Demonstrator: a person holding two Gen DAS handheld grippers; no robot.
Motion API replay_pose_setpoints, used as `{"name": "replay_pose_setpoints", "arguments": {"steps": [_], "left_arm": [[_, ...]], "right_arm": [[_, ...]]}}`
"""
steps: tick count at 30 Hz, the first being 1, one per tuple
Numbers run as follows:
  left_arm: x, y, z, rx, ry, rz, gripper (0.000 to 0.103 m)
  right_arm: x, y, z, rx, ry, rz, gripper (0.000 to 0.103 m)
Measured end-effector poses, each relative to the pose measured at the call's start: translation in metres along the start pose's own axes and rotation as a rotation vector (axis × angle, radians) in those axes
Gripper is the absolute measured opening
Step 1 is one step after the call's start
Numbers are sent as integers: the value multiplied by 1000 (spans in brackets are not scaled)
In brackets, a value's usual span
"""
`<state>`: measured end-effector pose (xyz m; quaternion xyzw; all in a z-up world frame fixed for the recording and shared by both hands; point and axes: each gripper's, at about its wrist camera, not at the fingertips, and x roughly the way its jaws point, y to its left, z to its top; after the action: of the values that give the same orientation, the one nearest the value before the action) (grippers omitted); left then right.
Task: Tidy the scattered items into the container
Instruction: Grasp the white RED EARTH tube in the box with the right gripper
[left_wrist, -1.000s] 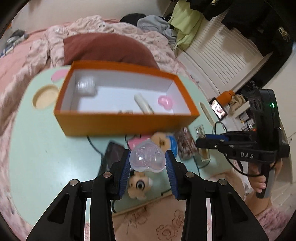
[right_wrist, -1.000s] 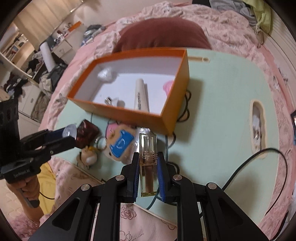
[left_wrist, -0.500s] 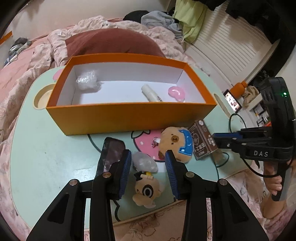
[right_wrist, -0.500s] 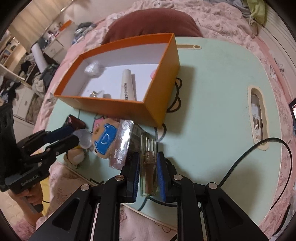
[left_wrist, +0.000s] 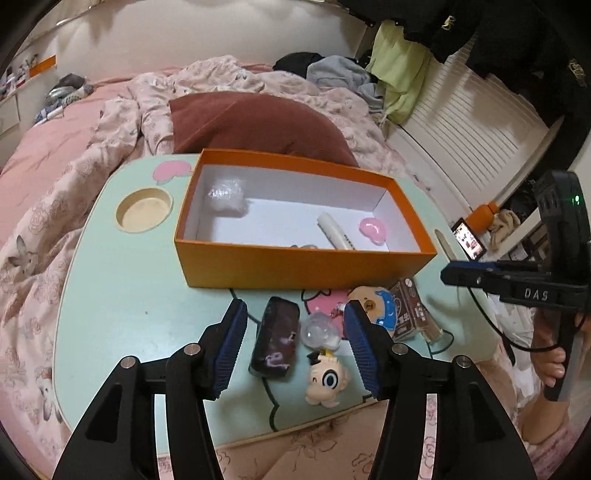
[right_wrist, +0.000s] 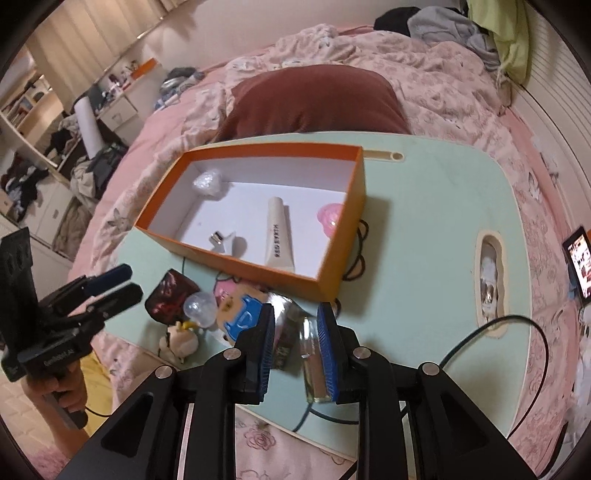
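The scattered items lie huddled on the mint surface (left_wrist: 129, 295) just in front of the orange box's (left_wrist: 295, 266) near wall: a dark glossy pouch (left_wrist: 275, 341), a clear heart-shaped case (left_wrist: 319, 328), a big-eyed doll (left_wrist: 328, 380), a bear charm (left_wrist: 376, 302), a brown packet (left_wrist: 410, 310) and a small glass bottle (right_wrist: 313, 354). Our left claw (left_wrist: 295, 314) is opening, with the pouch and the case between its pads, neither of them pressed. Our right claw (right_wrist: 296, 314) stands a little apart above the bottle, which lies on the surface, not held. We judge the step is choosing the next pick. We should take one item only, centre it between the pads, close low on its sides, then lift clear of the box wall before carrying over. The case looks smooth and rounded, so it may slip.
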<state>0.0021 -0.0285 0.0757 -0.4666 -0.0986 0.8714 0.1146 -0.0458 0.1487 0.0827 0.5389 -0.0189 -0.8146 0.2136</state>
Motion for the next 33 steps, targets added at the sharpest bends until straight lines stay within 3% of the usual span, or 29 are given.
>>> {"name": "replay_pose_setpoints", "arguments": {"steps": [9, 16, 26, 33], "left_arm": [[2, 10, -5, -47, 23, 0, 56], [-5, 25, -10, -97, 12, 5, 56], [-9, 37, -15, -138, 8, -17, 56], [-10, 41, -14, -150, 3, -27, 56]], "right_arm": [[20, 22, 48, -41, 87, 45, 23], [66, 32, 88, -104, 173, -142, 23], [134, 38, 94, -111, 323, -183, 20], [131, 35, 92, -98, 262, -189, 18]]}}
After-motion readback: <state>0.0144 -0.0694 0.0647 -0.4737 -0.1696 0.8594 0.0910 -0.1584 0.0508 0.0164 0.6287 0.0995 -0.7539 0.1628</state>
